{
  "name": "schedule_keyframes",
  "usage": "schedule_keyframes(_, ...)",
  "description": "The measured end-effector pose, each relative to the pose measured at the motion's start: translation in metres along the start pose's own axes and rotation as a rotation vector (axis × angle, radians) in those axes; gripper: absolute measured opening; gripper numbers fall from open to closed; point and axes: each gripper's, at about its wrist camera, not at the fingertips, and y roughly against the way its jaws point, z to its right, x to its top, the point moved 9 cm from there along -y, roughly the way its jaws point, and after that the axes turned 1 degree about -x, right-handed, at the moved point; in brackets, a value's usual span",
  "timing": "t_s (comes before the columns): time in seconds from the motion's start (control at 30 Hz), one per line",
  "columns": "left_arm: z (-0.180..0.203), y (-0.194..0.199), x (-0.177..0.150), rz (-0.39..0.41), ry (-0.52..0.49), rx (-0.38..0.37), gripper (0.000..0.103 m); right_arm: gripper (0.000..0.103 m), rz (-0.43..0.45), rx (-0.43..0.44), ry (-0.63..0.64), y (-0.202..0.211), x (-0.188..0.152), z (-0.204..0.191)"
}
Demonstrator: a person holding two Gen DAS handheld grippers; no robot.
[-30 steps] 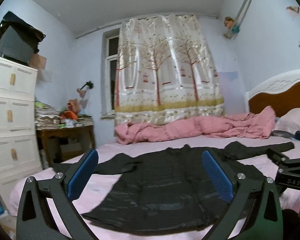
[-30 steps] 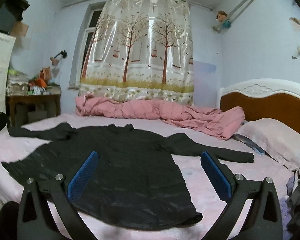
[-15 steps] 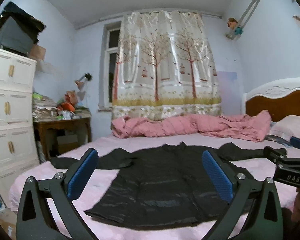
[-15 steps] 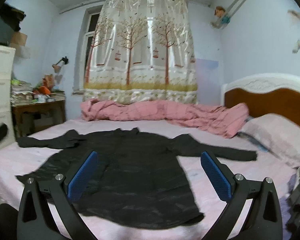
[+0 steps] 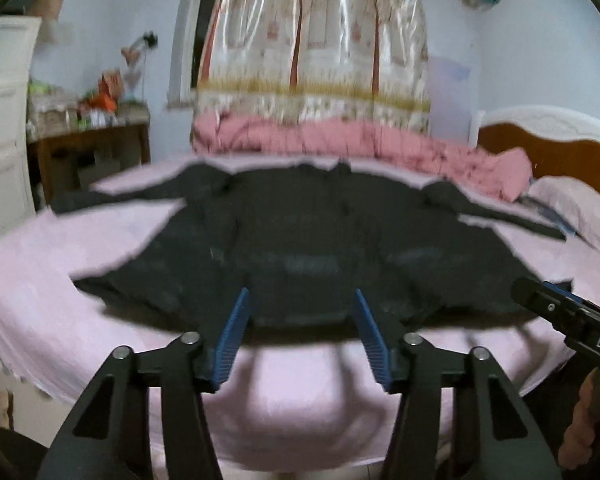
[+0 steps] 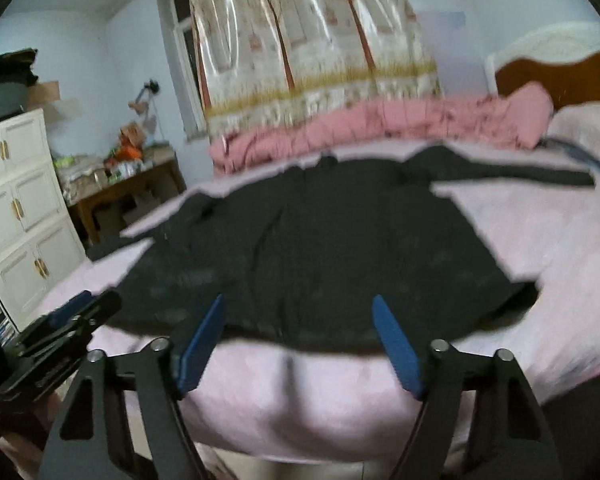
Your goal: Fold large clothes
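A black garment [image 5: 300, 240] lies spread flat on the pink bed [image 5: 100, 320], in the middle of it. Its long axis runs from the near edge of the bed to the far edge: the hem is close to the near edge, the collar points toward the rolled pink quilt [image 5: 360, 140] at the far edge. The two sleeves stretch out sideways, one toward the headboard [image 5: 548, 148], the other toward the foot end.

The left tongs [image 5: 300, 336] and the right tongs [image 6: 300, 344] both hover just over the hem near the bed's front edge. Their jaws are closing, with no cloth between the blue pads [image 5: 232, 340]. Pink sheet stays free on both sides of the garment. On the right tongs, seen from the left camera, the letters "DAS" can be read.
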Motion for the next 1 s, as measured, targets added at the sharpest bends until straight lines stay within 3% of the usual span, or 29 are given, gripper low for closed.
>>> schedule_keyframes(0.1, -0.003, -0.021, -0.019, -0.074, 0.044, -0.019, 0.05, 0.07, -0.078, 0.037, -0.041, -0.025, -0.022, 0.003)
schedule_keyframes(0.2, -0.001, -0.036, -0.037, -0.147, 0.135, -0.088, 0.05, 0.07, -0.136, 0.066, -0.067, -0.044, -0.043, 0.002)
schedule_keyframes(0.27, 0.0, -0.038, -0.041, -0.144, 0.145, -0.08, 0.051, 0.07, -0.128, 0.056, -0.052, -0.047, -0.047, 0.001)
schedule_keyframes(0.33, 0.003, -0.037, -0.038, -0.142, 0.164, -0.086, 0.057, 0.07, -0.115, 0.061, -0.064, -0.047, -0.046, 0.001)
schedule_keyframes(0.4, 0.005, -0.038, -0.036, -0.153, 0.229, -0.143, 0.074, 0.071, -0.124, 0.085, -0.11, -0.048, -0.046, 0.004)
schedule_keyframes(0.5, -0.001, -0.033, -0.032, -0.152, 0.298, -0.23, 0.075, 0.071, -0.143, 0.128, -0.157, -0.044, -0.042, 0.009)
schedule_keyframes(0.6, -0.027, -0.025, -0.03, -0.111, 0.342, -0.197, 0.073, 0.09, -0.132, 0.108, -0.244, -0.042, -0.034, 0.031)
schedule_keyframes(0.63, -0.034, -0.023, -0.029, -0.09, 0.361, -0.187, 0.072, 0.092, -0.117, 0.072, -0.259, -0.043, -0.031, 0.039)
schedule_keyframes(0.8, -0.053, -0.029, -0.02, -0.044, 0.454, -0.201, 0.075, 0.092, -0.08, 0.039, -0.203, -0.056, -0.026, 0.046)
schedule_keyframes(0.93, -0.05, -0.047, -0.012, -0.054, 0.382, -0.168, 0.077, 0.088, -0.072, -0.019, -0.171, -0.064, -0.017, 0.043)
schedule_keyframes(0.97, -0.051, -0.049, -0.012, -0.052, 0.354, -0.143, 0.067, 0.082, -0.06, -0.051, -0.149, -0.065, -0.015, 0.044)
schedule_keyframes(1.0, -0.049, -0.051, -0.01, -0.043, 0.332, -0.124, 0.034, 0.06, -0.053, -0.078, -0.127, -0.067, -0.012, 0.043)
